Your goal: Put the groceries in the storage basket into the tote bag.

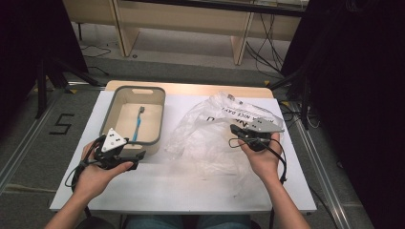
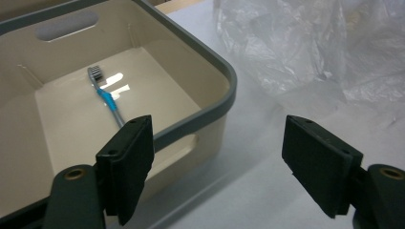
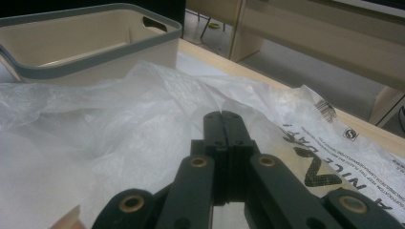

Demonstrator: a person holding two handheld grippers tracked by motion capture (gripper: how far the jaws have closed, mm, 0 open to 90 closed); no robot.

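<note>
A beige bin with a grey rim (image 1: 162, 114) stands at the table's back left. In it lies a blue and grey toothbrush (image 1: 138, 124), bristle end away from me. A crumpled clear plastic bag (image 1: 200, 138) with black print spreads over the table's middle and right. My left gripper (image 1: 137, 156) is open at the bin's near right corner, nothing between its jaws; its view shows the bin (image 2: 210, 57), toothbrush (image 2: 107, 98) and bag (image 2: 296, 43). My right gripper (image 1: 234, 129) is shut and rests low over the bag (image 3: 95, 124); I cannot tell whether film is pinched in it (image 3: 224, 117).
The white table top (image 1: 191, 191) has bare room at the front, between my hands. Its wooden back edge (image 1: 191, 87) borders a floor with cables, black stands on both sides and a "5" mark (image 1: 62, 123). Wooden shelving (image 1: 191, 19) stands farther back.
</note>
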